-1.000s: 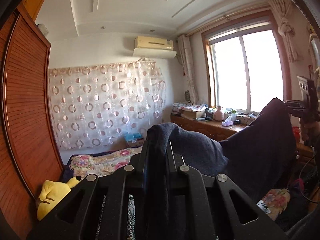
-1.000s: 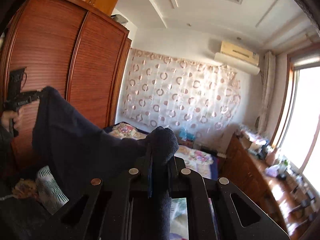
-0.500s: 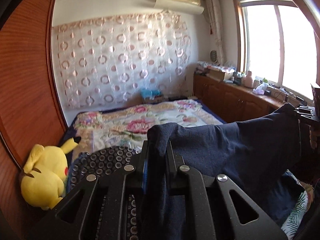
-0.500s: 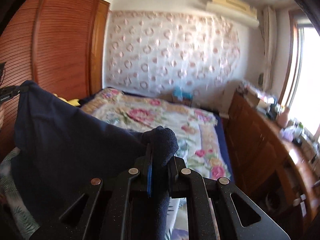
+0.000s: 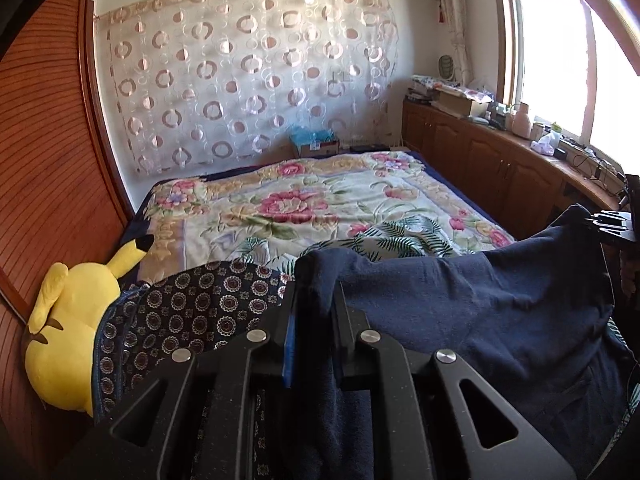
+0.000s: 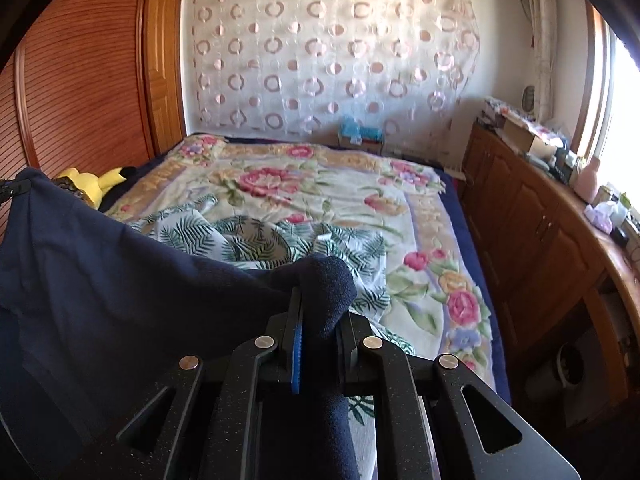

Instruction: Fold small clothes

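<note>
No readable text or labels

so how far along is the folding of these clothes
Early. Nothing folded is visible. In hand: the navy garment stretched between the left gripper and right gripper, both shut on its corners above the bed. Left: folding it, plus the leaf-print piece and the circle-patterned piece.

Bright daylight from window (image 5: 560,40), glare there; fisheye-bent edges, sharp.

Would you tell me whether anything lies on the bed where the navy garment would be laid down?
Yes. A leaf-print cloth lies crumpled on the floral bedspread just beyond the navy garment, and a dark patterned cloth lies beside it.
</note>
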Tool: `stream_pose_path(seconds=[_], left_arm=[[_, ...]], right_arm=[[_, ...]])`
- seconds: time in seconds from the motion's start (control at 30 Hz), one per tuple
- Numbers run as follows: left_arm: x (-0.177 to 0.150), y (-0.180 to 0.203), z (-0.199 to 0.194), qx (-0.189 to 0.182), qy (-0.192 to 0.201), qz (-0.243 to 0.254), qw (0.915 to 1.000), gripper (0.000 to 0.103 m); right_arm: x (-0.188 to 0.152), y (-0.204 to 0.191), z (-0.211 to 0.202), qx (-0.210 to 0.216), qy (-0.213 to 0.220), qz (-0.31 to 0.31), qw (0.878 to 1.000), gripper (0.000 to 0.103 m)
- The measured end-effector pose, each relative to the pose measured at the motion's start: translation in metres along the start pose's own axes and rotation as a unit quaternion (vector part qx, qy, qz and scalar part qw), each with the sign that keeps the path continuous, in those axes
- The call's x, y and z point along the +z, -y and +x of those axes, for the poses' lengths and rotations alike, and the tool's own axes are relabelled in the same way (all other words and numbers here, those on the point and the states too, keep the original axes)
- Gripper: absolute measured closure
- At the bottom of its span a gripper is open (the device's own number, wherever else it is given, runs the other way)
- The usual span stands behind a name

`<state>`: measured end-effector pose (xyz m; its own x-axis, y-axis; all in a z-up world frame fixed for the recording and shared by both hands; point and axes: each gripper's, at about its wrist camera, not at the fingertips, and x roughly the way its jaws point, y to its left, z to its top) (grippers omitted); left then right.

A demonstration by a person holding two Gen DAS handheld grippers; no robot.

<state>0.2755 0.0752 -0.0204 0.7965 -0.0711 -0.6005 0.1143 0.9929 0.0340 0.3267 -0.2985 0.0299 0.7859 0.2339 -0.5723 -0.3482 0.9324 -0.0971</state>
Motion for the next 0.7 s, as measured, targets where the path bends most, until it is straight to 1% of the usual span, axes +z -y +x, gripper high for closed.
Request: stream_pose_path(seconds=[0.03,0.13,0.37,0.47,0.7], left_arm=[[0.0,0.0,0.004,0.0,-0.004,0.002,1.0,0.088],[0.001,-0.001,0.014,-0.001,-0.014,0.002,0.9999,0.088],[0.001,0.0,0.028,0.0,-0.032,0.009,0.9995,0.088],[0.001,0.0,0.032,0.001,-0.035,0.01,0.9994,0.088],[0.004,-0.002,0.039,0.002,-0.039,0.012,0.9992,0.088]], right_arm=[[-0.002,-0.002,0.009,0.0,-0.003,0.001,1.0,0.092],[-0.004,-0.005,0.017,0.001,-0.014,-0.001,1.0,0.092],[-0.009,-0.003,0.026,0.005,-0.03,-0.001,1.0,0.092],[-0.013,-0.001,0.037,0.004,-0.034,0.002,0.999,0.092],[-0.015,0.001,0.04,0.002,-0.042,-0.002,0.999,0.092]])
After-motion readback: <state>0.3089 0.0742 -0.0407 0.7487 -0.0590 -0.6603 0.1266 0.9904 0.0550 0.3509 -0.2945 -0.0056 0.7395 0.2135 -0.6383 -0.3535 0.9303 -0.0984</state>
